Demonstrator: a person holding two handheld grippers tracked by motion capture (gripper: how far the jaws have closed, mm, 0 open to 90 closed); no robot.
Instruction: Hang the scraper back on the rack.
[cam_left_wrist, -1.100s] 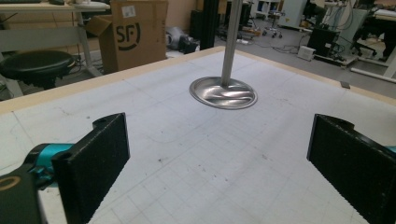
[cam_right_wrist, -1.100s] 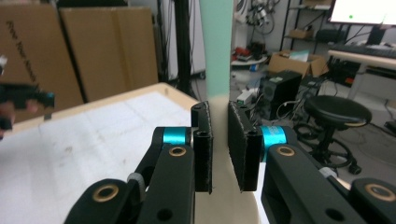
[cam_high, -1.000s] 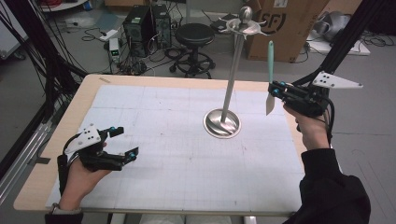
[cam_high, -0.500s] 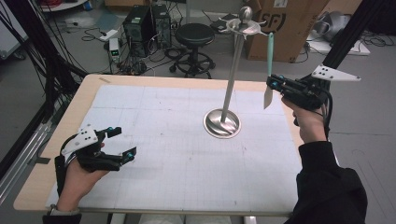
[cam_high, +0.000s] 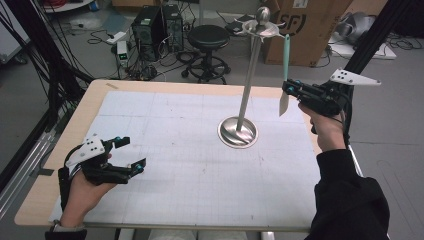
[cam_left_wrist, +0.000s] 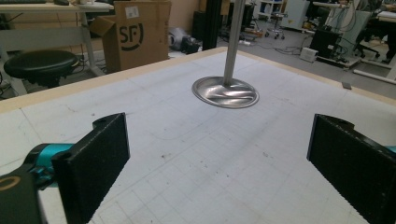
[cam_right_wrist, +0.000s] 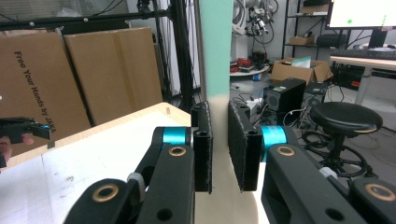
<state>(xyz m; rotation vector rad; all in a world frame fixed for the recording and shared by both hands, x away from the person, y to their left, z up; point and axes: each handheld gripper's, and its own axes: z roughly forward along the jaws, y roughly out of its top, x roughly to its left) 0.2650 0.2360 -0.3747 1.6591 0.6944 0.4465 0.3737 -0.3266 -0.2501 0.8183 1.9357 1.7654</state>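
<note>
A tall metal stand (cam_high: 248, 85) rises from a round base (cam_high: 238, 132) on the white gridded mat, with hooked arms at its top (cam_high: 262, 26). To its right, my right gripper (cam_high: 292, 90) is shut on a utensil held upright, its teal handle (cam_high: 286, 50) up and its cream blade (cam_high: 283, 104) down. In the right gripper view the pads (cam_right_wrist: 201, 144) clamp that utensil (cam_right_wrist: 215, 46) where teal meets cream. My left gripper (cam_high: 134, 154) rests low at the mat's near left, open with nothing between its fingers. The left gripper view looks between its wide-apart jaws toward the stand base (cam_left_wrist: 226, 91).
The wooden table edge (cam_high: 175, 86) frames the mat (cam_high: 180, 150). Beyond the table are a black stool (cam_high: 207, 37), computer towers (cam_high: 150, 25), floor cables and a cardboard box (cam_high: 305, 25). A black frame post (cam_high: 370, 45) stands at the right.
My right gripper with the utensil has shifted slightly up and left, toward the stand. The left gripper has stayed where it was.
</note>
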